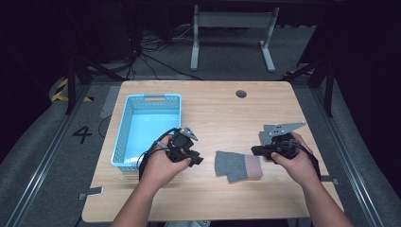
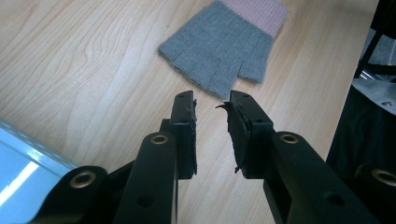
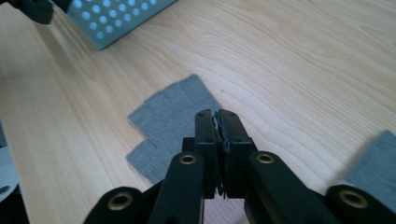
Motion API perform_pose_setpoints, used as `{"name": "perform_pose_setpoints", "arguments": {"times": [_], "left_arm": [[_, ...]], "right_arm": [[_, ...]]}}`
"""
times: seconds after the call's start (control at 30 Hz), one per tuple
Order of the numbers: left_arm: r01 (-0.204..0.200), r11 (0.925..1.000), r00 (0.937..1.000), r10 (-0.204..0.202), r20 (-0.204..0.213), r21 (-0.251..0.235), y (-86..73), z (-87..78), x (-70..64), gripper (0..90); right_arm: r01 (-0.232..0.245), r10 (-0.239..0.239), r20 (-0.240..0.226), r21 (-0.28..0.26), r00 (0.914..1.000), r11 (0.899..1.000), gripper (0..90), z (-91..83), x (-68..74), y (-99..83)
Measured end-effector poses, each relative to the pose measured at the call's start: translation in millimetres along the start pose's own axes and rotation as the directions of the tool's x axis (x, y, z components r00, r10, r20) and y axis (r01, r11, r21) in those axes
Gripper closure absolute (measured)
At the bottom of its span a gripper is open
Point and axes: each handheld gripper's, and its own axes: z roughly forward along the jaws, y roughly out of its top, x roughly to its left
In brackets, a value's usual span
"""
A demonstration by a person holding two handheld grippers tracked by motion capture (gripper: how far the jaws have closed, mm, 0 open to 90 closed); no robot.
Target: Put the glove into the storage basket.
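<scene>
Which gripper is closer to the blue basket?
The left. The left gripper sits just off the blue basket's near right corner, jaws parted. The right gripper is shut, farther away across the table, beyond the grey glove.

Grey fingerless glove (image 1: 238,165), pink cuff, flat on table (image 1: 213,198)

A light wooden table (image 1: 227,198) carries a blue basket (image 1: 124,135) and a grey glove (image 1: 234,165).

Glove (image 2: 224,44) cuff cut off by top edge in left gripper view; right claw (image 3: 217,116) hides glove's cuff end in right gripper view.
</scene>
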Motion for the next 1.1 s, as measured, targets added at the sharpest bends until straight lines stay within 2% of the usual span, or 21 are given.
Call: {"name": "perform_pose_setpoints", "arguments": {"times": [0.13, 0.23, 0.33, 0.5, 0.6, 0.8, 0.87, 1.1], "left_arm": [[-0.001, 1.0, 1.0, 0.001, 0.001, 0.003, 0.2, 0.9, -0.2, 72.3], [-0.003, 1.0, 1.0, 0.003, 0.002, 0.0, 0.6, 0.9, 0.2, 72.3], [-0.001, 1.0, 1.0, 0.001, 0.002, 0.002, 0.8, 1.1, 0.3, 72.3], [-0.003, 1.0, 1.0, 0.003, 0.003, 0.008, 0.6, 2.0, 0.2, 72.3], [-0.001, 0.9999, 1.0, 0.001, -0.002, 0.012, 0.2, 2.9, 0.4, 70.6], [0.005, 0.9999, 1.0, -0.005, 0.0, 0.013, 0.1, 4.7, 2.2, 70.3], [0.003, 0.9998, 1.0, -0.003, -0.001, 0.019, 0.2, 5.3, 2.0, 70.3], [0.004, 0.9999, 1.0, -0.004, 0.001, 0.015, 0.8, 5.3, 1.8, 69.9]], "right_arm": [[-0.042, 0.041, 0.049, 0.017, 0.998, 0.999, 89.9, -5.6, -13.4, -6.6], [-0.075, 0.071, 0.093, 0.032, 0.9932, 0.997, 90.0, -6.6, -24.3, -13.0], [-0.106, 0.1, 0.113, 0.052, 0.9886, 0.993, 90.0, -1.6, -33.6, -19.9], [-0.135, 0.12, 0.137, 0.103, 0.9833, 0.985, 89.9, 12.8, -44.1, -30.0], [-0.142, 0.122, 0.149, 0.135, 0.9813, 0.981, 89.9, 21.3, -47.3, -34.0], [-0.147, 0.125, 0.145, 0.157, 0.9816, 0.977, 89.9, 27.9, -49.7, -37.8], [-0.151, 0.124, 0.161, 0.174, 0.9792, 0.973, 89.9, 30.5, -49.4, -38.9], [-0.158, 0.13, 0.161, 0.176, 0.9783, 0.971, 89.8, 29.3, -51.2, -40.7]]}}
